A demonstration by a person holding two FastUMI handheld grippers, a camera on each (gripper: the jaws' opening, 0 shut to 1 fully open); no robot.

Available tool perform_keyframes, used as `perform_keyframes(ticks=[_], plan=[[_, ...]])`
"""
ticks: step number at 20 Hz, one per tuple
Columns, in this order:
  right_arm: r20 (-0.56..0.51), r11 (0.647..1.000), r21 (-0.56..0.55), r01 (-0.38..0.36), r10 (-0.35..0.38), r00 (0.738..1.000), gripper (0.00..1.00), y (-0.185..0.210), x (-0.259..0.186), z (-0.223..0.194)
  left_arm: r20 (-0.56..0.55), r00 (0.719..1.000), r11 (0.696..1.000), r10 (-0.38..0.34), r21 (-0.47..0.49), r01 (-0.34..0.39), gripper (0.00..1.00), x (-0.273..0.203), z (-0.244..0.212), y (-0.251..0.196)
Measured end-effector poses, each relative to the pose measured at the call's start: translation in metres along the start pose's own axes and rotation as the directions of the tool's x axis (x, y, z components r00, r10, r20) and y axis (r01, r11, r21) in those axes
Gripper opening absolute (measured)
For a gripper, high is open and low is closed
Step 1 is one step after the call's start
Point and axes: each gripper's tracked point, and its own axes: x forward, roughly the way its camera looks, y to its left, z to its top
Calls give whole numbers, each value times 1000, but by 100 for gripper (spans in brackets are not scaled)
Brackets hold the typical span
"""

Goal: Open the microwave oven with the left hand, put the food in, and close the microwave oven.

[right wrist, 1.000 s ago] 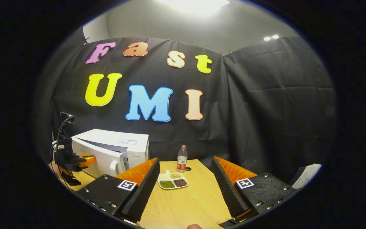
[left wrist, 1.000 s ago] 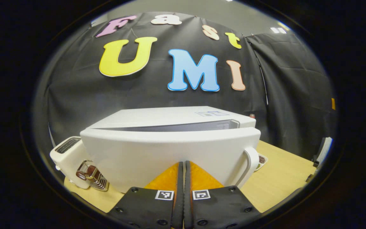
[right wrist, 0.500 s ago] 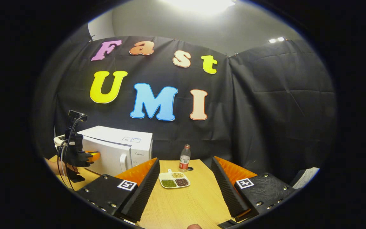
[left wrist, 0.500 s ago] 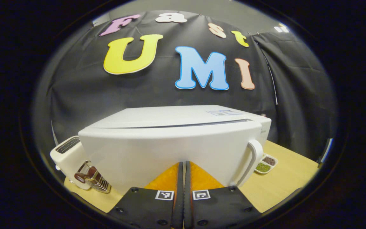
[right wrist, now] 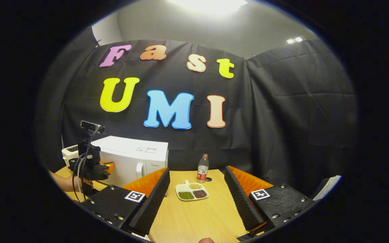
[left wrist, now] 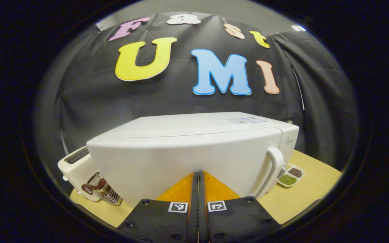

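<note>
The white microwave [left wrist: 194,141] stands close in front of my left gripper [left wrist: 198,173], its door flush with the body and the handle [left wrist: 275,165] at the right. My left gripper is shut, with nothing between its fingers, and its tips touch the door. In the right gripper view, the left gripper [right wrist: 108,166] rests against the front of the microwave [right wrist: 137,158]. A white divided food tray [right wrist: 191,191] with green, dark and pale grains lies on the wooden table [right wrist: 198,219], right of the microwave. My right gripper [right wrist: 196,169] hovers open above the table, short of the tray.
A white toaster [left wrist: 76,165] and a small metal rack [left wrist: 101,190] sit left of the microwave. A plastic bottle [right wrist: 202,168] stands behind the tray near the black cloth wall. A hand [right wrist: 69,182] holds the left gripper. White paper [right wrist: 328,185] lies at the far right.
The microwave door has swung from ajar to fully shut as my left gripper pushed it forward. My right gripper stayed open and barely shifted.
</note>
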Motion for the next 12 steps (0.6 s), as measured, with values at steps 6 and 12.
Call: perform_keyframes(ticks=[6, 12], plan=[[48, 993, 22, -120, 119, 992, 98, 9, -15, 15, 100, 995, 1000, 11, -14, -10, 10, -75, 48, -7], [65, 978, 39, -203, 200, 978, 98, -13, -34, 17, 180, 980, 995, 91, -62, -81, 7, -173, 80, -22]])
